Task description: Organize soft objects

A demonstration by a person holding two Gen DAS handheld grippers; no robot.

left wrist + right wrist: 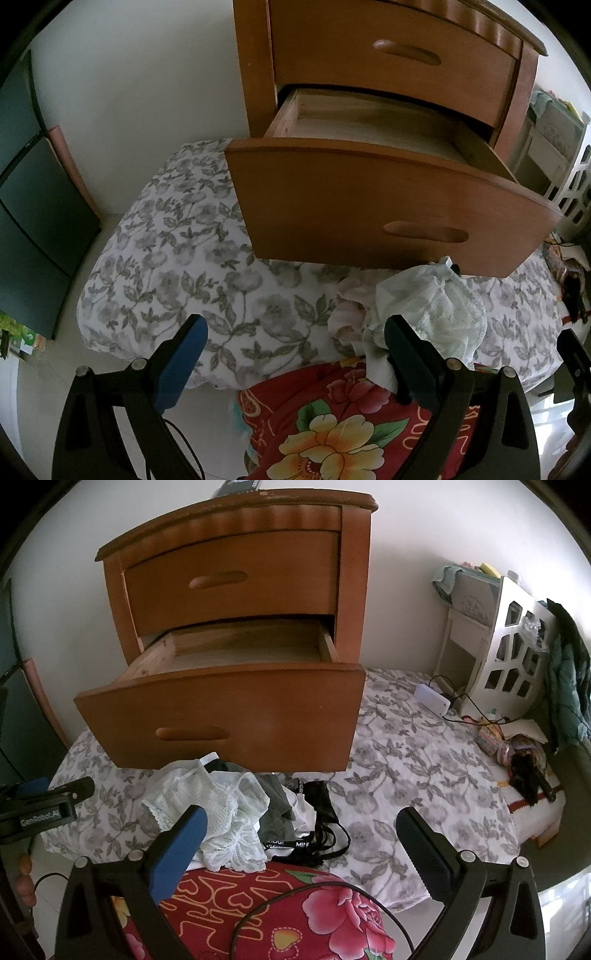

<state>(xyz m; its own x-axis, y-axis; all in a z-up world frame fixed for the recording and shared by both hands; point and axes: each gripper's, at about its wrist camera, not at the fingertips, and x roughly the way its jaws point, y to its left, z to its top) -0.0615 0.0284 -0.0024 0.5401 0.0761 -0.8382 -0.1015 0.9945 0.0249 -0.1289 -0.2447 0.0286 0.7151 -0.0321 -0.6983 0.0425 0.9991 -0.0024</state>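
**Op:** Right wrist view gives me the clearest read. The pile of soft garments point(243, 812) lies on the floral bedsheet point(424, 775), just in front of the wooden nightstand point(236, 590), whose lower drawer point(221, 716) stands pulled out and looks empty.

**Obs:** And your grippers?

**Op:** My right gripper point(299, 834) has its fingers spread wide, holding nothing, above the pile's dark pieces. My left gripper point(295, 350) is likewise spread and empty, its right pad point(410, 354) just beside the white lace piece point(443, 314).

**Obs:** So which step?

**Op:** I judge it the first pick. Next I'd lower onto one garment, pinch a good fold so it lifts whole, then carry it over the drawer front.
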